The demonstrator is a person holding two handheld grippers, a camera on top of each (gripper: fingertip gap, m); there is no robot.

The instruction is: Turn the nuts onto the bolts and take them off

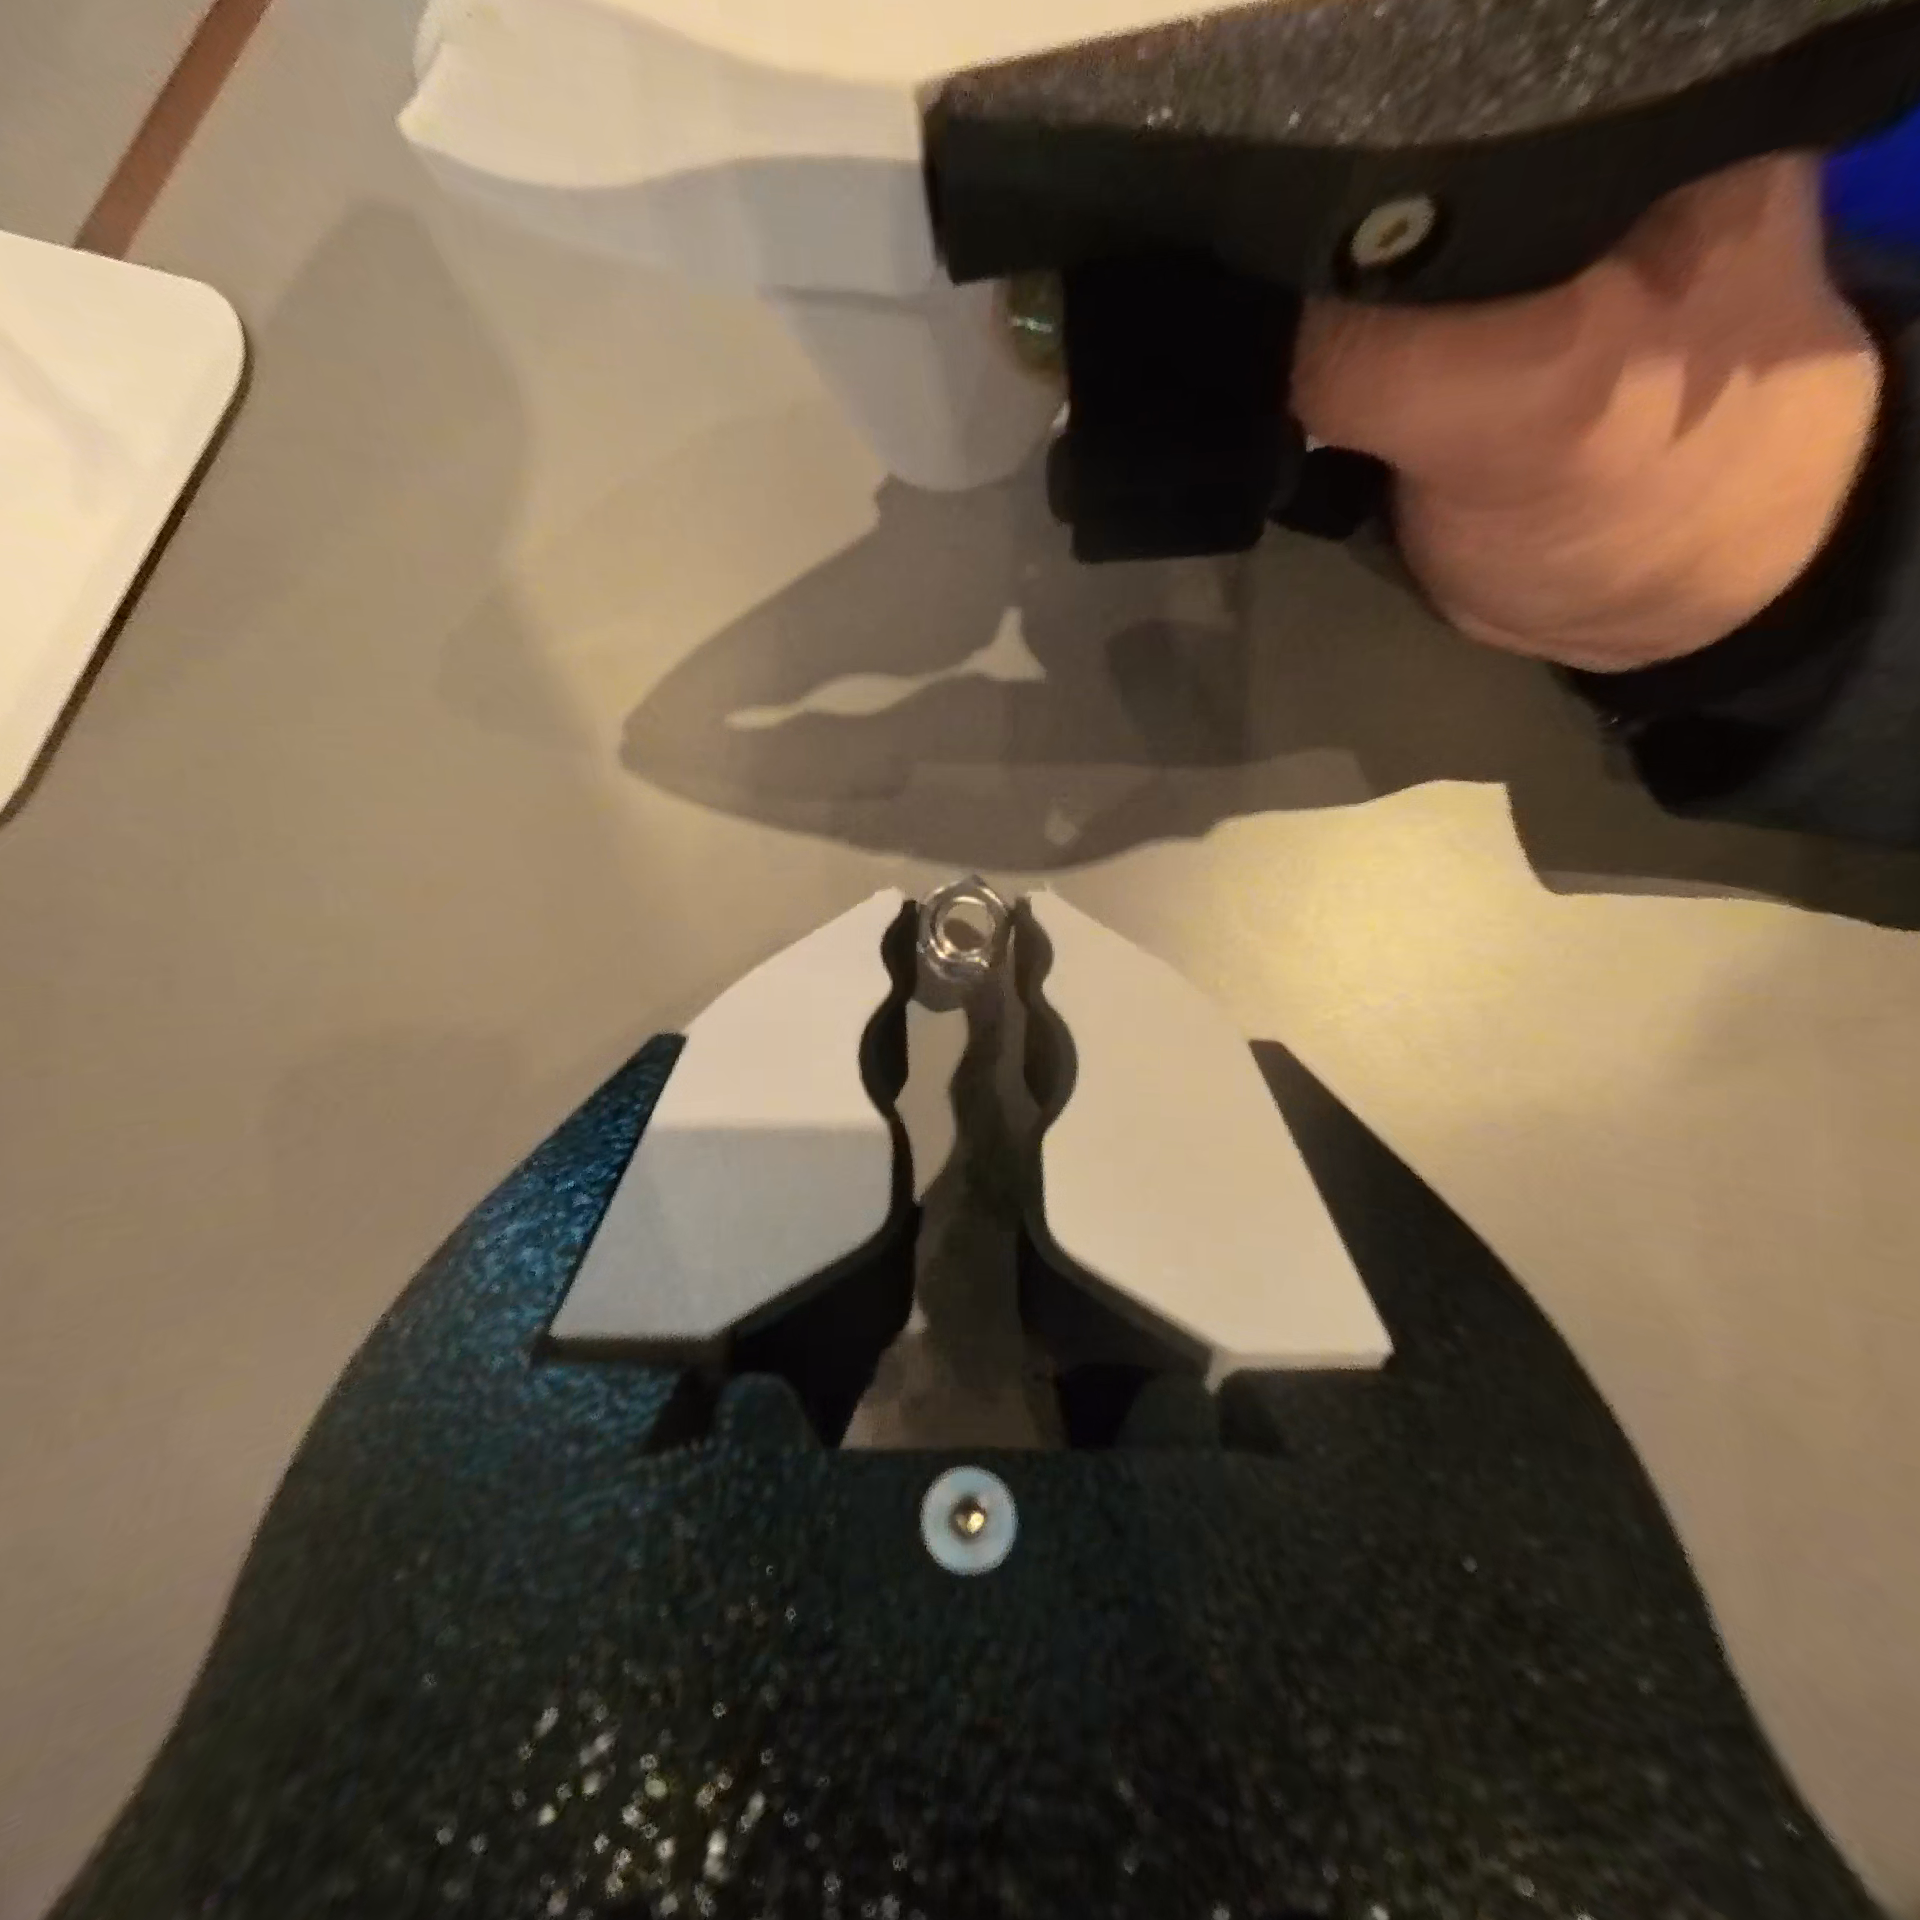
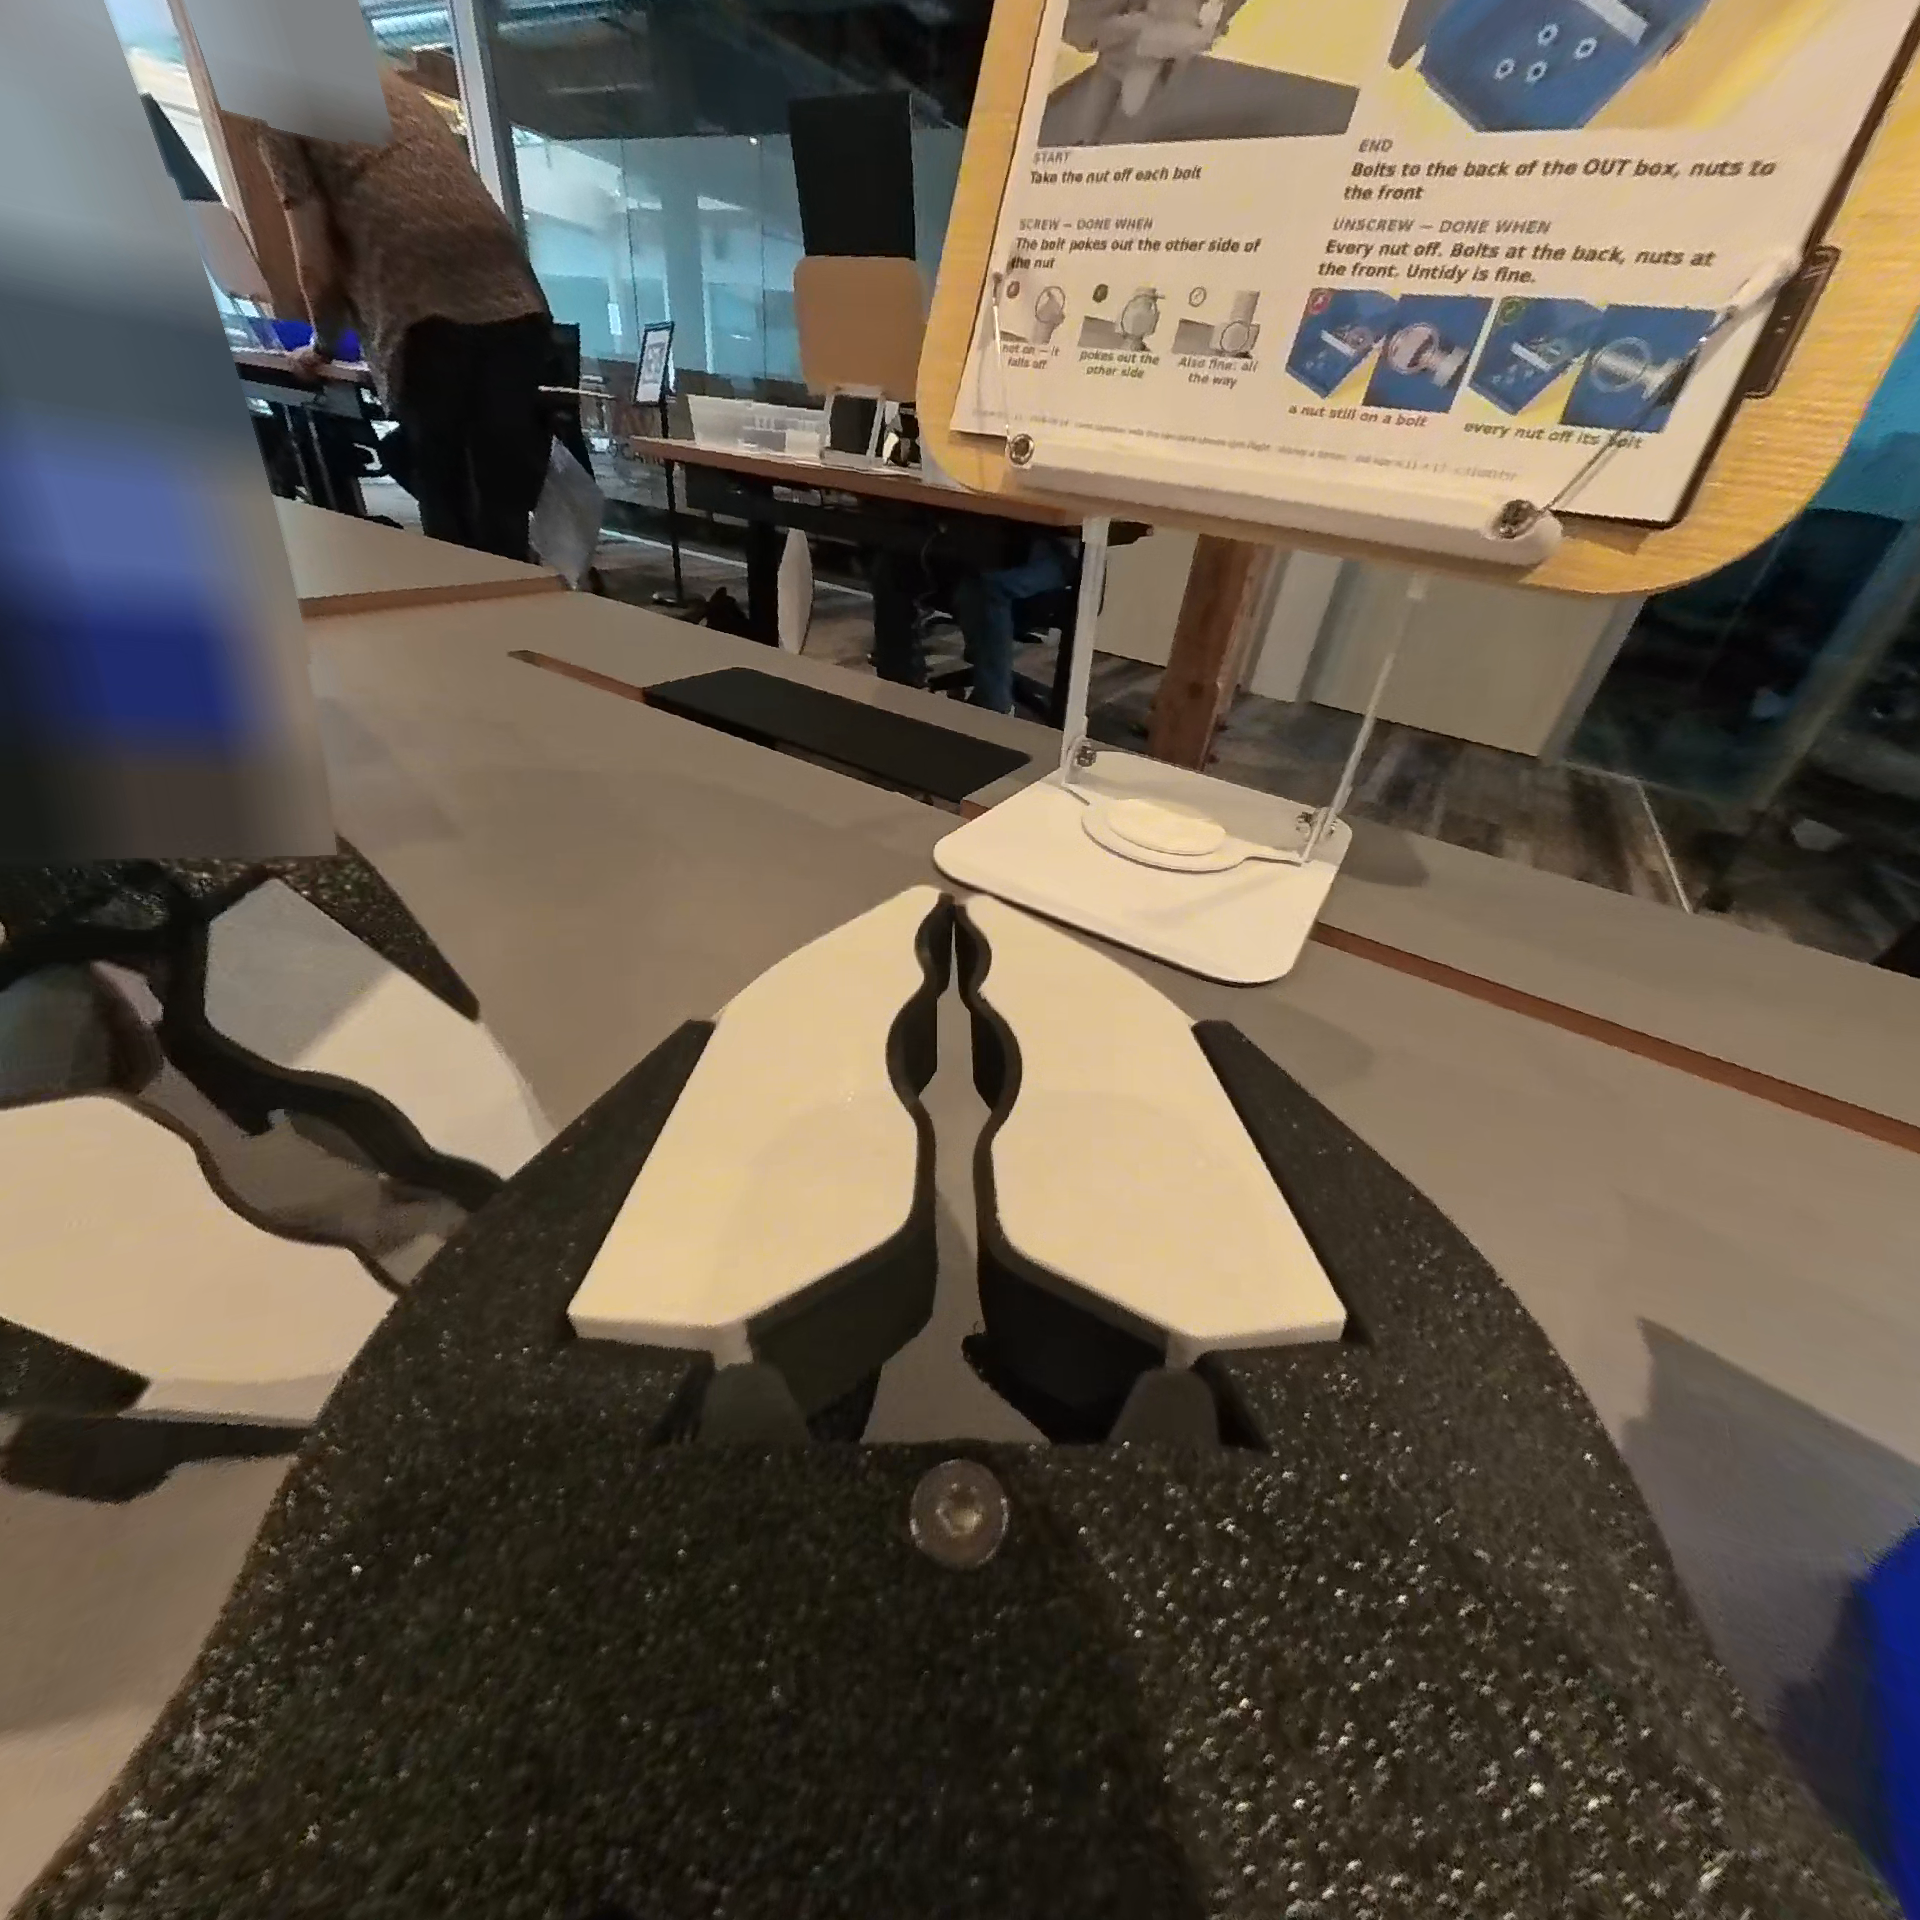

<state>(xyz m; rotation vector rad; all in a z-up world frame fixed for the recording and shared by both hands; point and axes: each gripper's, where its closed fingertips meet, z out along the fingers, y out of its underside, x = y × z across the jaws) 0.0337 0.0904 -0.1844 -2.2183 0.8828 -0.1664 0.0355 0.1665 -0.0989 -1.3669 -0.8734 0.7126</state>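
At lower centre of the left wrist view, the left gripper (image 1: 961, 935) pinches a small steel nut (image 1: 954, 940) by its flats at the fingertips; it looks light, hard and slippery. Higher up, the right gripper (image 1: 1023, 312) seems to clamp a brassy bolt (image 1: 1031, 317), partly hidden. The stand base (image 2: 1143, 894) sits beyond.

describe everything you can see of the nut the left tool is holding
The nut is a small, shiny, silver-coloured metal hex nut. It is pinched at the very tips of the left tool, between the dark wavy inner edges of its white fingers. Its open bore faces the camera, and thread is faintly visible inside. It is held above the grey table, with nothing else touching it.
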